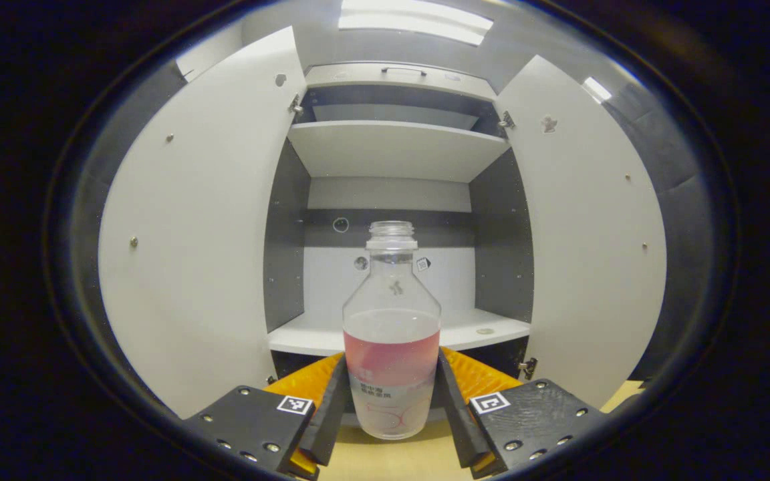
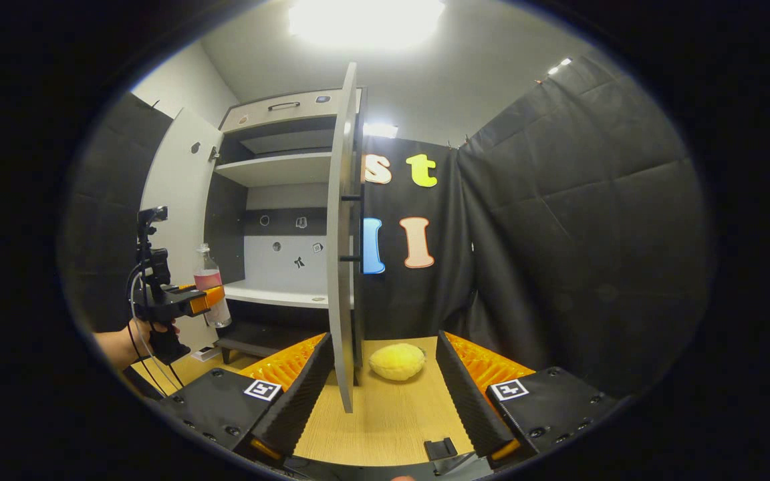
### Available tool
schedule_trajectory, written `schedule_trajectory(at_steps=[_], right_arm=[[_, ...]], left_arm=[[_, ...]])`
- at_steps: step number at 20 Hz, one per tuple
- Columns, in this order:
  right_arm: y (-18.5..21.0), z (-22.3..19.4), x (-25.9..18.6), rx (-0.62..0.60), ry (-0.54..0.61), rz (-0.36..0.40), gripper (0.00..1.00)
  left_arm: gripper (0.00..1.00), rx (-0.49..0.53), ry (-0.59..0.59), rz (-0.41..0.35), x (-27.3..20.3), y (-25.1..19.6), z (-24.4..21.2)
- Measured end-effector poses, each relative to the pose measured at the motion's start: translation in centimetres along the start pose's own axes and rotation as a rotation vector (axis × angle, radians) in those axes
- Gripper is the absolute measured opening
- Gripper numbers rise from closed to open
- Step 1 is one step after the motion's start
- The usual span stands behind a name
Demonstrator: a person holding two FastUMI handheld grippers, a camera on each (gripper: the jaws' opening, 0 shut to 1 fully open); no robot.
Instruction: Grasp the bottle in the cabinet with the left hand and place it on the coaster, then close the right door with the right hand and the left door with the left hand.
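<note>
A clear bottle without a cap, part-filled with pink liquid, stands upright between my left gripper's fingers, which press on its lower body. It is held out in front of the open cabinet's lower shelf. The white left door and right door both stand wide open. In the right gripper view a hand holds the left gripper with the bottle before the cabinet. My right gripper is open low over the table, with the right door's edge standing just beyond its left finger.
A yellow rounded object lies on the wooden table ahead of the right gripper. A small black piece sits near the table's front edge. Black cloth wall rises behind and to the right.
</note>
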State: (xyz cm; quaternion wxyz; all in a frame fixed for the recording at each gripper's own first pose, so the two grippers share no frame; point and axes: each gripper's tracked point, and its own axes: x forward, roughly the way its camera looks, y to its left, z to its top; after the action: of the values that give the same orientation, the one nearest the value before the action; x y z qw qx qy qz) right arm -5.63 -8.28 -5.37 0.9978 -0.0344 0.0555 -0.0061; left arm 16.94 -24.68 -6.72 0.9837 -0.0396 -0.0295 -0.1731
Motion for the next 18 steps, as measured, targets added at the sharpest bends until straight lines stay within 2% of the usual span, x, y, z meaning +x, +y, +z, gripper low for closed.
schedule_trajectory(at_steps=[7, 18], right_arm=[[0.9, -0.4, -0.3, -0.018, -0.003, 0.038, 0.98], [3.6, -1.4, 0.3, -0.060, 0.019, 0.111, 0.98]], left_arm=[[0.70, -0.030, 0.026, -0.016, -3.6, -0.7, -4.6], [0.70, -0.052, 0.192, -0.028, -8.3, -1.8, -16.4]])
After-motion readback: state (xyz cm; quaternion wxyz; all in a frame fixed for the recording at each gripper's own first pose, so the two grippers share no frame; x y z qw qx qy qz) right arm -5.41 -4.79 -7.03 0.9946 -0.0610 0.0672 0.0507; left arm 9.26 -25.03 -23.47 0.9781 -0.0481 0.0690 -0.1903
